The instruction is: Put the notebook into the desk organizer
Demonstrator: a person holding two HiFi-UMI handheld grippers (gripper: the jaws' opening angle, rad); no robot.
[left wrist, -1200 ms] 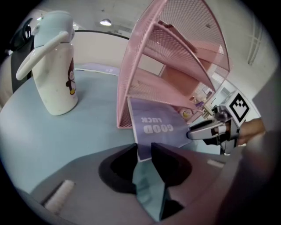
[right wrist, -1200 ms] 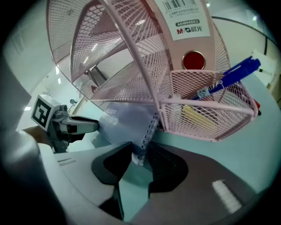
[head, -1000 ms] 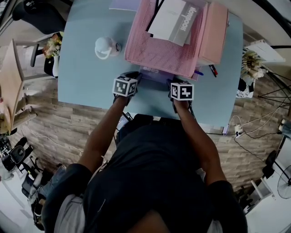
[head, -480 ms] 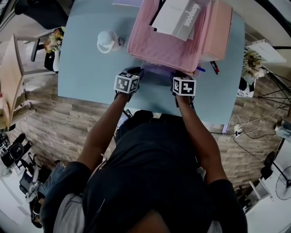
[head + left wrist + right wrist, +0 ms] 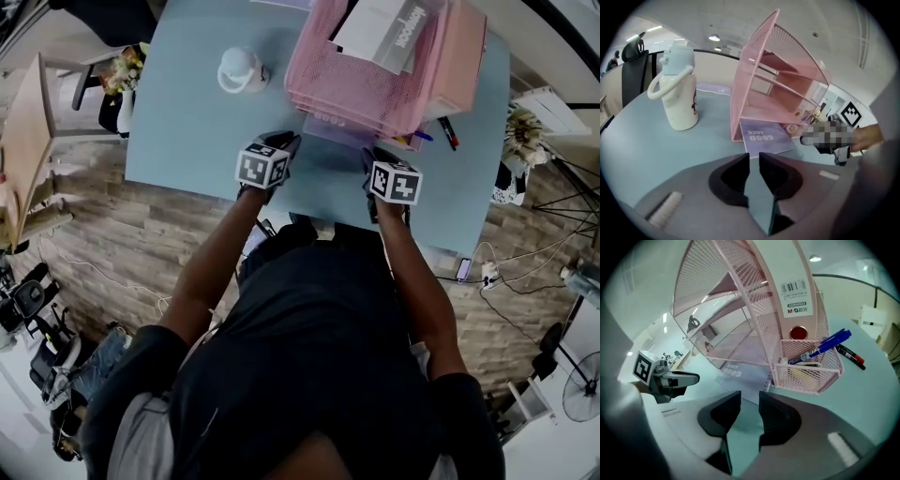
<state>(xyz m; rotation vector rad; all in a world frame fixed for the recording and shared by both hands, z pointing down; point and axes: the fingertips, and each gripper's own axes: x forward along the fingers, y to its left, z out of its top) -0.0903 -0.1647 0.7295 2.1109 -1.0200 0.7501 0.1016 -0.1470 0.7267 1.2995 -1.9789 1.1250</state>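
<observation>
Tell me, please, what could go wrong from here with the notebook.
The notebook lies flat, ungripped, sticking out at the foot of the organizer: it may be left only half in. A push on it could shove the organizer back, or a jaw could catch the pens in the side basket.

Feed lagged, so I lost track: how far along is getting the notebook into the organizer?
Done: the notebook lies flat with its far edge at the base of the pink organizer, most of it sticking out. In hand: nothing; left tool and right tool are open and empty. Left: slide it fully in.
</observation>
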